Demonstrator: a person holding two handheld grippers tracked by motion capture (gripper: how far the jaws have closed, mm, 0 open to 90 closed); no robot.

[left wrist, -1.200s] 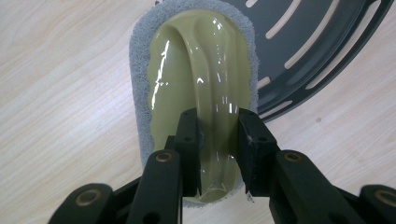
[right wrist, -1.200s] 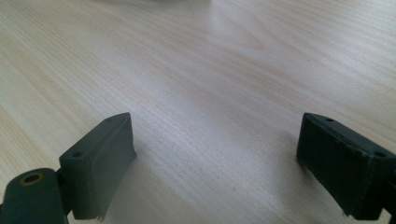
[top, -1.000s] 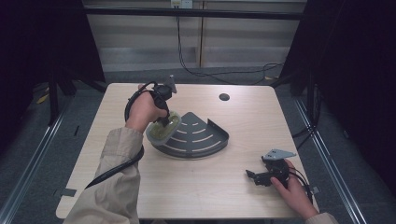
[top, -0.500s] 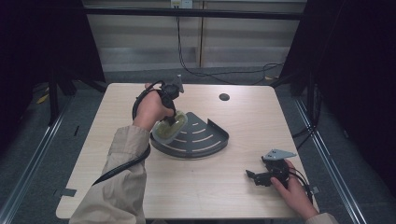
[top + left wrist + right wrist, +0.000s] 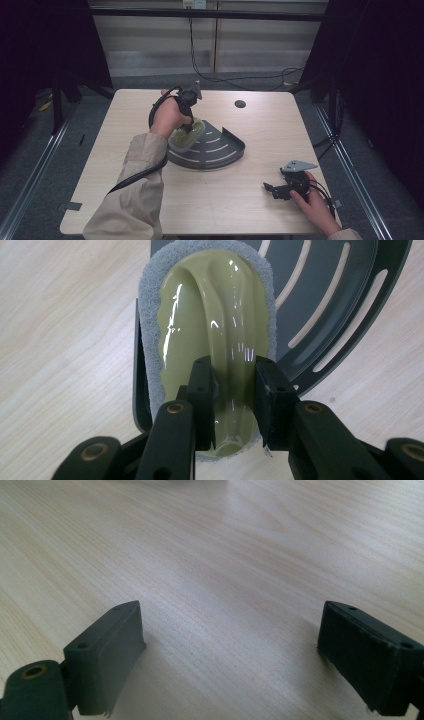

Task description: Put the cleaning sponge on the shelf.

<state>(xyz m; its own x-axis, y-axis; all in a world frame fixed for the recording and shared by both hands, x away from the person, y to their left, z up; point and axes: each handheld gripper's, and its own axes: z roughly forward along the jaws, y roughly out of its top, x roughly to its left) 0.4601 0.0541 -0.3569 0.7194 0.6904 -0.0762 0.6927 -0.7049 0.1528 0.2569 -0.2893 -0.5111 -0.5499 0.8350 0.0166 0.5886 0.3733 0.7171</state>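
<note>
We have the left claw (image 5: 234,390) pinching the raised ridge of the olive-green scrubber (image 5: 215,325), one pad on each side. In the high view the left claw (image 5: 189,126) points down over it. The scrubber (image 5: 186,136) has a grey scouring pad under its glossy top and lies on the left end of the dark grey slotted rack (image 5: 215,150), partly overhanging the rack's straight edge. The rack (image 5: 330,305) is fan-shaped, has long curved slots, and lies flat near the middle of the worktop (image 5: 240,200).

Right claw (image 5: 274,191) is spread wide with nothing between the pads, low over bare wood at the near right, well apart from the rack. In its own view the right claw (image 5: 230,655) has only wood grain ahead.

Around: a small dark round hole (image 5: 240,104) in the worktop behind the rack, cables (image 5: 235,77) on the floor past the far edge. Nothing lies between the two claws.

No labels or readable writing on anything.
</note>
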